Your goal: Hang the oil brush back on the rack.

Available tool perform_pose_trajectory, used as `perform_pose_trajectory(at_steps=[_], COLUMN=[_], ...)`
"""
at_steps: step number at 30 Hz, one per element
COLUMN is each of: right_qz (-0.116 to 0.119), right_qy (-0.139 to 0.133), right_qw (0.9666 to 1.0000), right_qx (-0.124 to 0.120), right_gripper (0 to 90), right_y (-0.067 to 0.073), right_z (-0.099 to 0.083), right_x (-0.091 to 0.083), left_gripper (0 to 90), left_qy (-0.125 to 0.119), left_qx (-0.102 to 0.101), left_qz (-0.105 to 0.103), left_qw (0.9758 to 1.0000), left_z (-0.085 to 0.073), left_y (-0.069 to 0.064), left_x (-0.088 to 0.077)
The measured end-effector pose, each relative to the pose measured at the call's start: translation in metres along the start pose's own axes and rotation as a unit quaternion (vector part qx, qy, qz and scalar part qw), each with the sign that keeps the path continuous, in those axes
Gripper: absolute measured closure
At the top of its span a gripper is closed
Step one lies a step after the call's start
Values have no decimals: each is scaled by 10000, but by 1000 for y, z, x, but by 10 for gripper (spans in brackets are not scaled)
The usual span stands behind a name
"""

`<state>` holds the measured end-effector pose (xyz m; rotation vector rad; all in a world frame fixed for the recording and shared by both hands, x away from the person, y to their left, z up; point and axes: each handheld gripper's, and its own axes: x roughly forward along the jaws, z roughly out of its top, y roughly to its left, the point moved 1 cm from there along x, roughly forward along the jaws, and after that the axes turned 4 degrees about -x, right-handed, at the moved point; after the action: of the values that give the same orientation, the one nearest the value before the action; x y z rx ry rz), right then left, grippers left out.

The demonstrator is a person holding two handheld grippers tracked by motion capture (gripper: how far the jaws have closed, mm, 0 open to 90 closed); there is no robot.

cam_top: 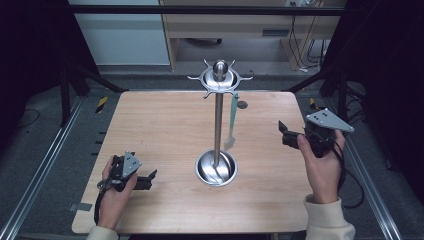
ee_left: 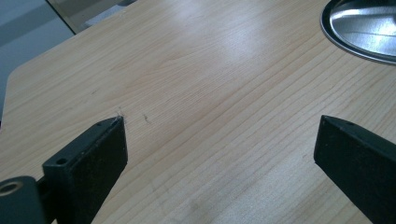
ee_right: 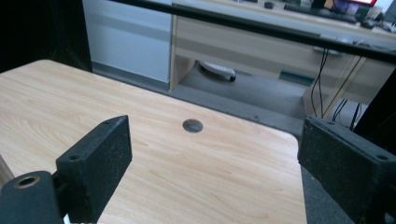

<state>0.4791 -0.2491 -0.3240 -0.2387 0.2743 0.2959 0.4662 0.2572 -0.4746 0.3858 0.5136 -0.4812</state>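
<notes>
wood table (cam_top: 165,130) seen from the high view, with a metal stand (cam_top: 218,120) at its middle: a round dish base, a tall pole and a hooked ring on top. a pale green strip (cam_top: 233,114) hangs from one hook. left gripper (cam_top: 145,181) rests low at the near left, right gripper (cam_top: 284,134) is held above the right edge, both well apart from the stand. left gripper view adds jaws wide apart over bare wood, the stand's base at the upper right. right gripper view adds jaws wide apart, nothing between them, a round hole (ee_right: 193,125) in the table ahead.

Cream sleeve cuffs; black grippers with blocky black jaws, grey three-cornered screwed plates, trailing black cables.
</notes>
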Motion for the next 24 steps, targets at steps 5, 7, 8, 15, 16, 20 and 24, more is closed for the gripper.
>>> perform_pose_trajectory(at_steps=[5, 7, 8, 15, 16, 20, 24], right_qz=[78, 95, 111, 200, 218, 287, 331], right_qy=[220, 320, 366, 651, 686, 790, 875], right_qw=[9997, 9994, 9992, 9977, 9974, 9964, 9956], right_qx=[94, 98, 98, 73, 70, 62, 7], right_gripper=[101, 100, 100, 101, 101, 101, 102], right_y=[-2, -2, -2, 2, 3, 6, 9], right_z=[-11, -15, -17, -31, -33, -39, -44], right_x=[10, 14, 16, 30, 31, 37, 42], left_gripper=[23, 24, 24, 24, 24, 23, 23], left_qy=[1, -1, -4, -6, -9, -6, -34], left_qx=[6, 1, 1, 5, 0, 7, -11], left_qz=[1, 3, 3, -1, -2, -1, -30], left_qw=[10000, 10000, 10000, 10000, 10000, 10000, 10000], left_z=[0, 0, 0, 0, 0, 0, 0], left_y=[0, 0, 0, 0, 0, 0, -1], left_x=[0, 0, 0, 0, 0, 0, 1])
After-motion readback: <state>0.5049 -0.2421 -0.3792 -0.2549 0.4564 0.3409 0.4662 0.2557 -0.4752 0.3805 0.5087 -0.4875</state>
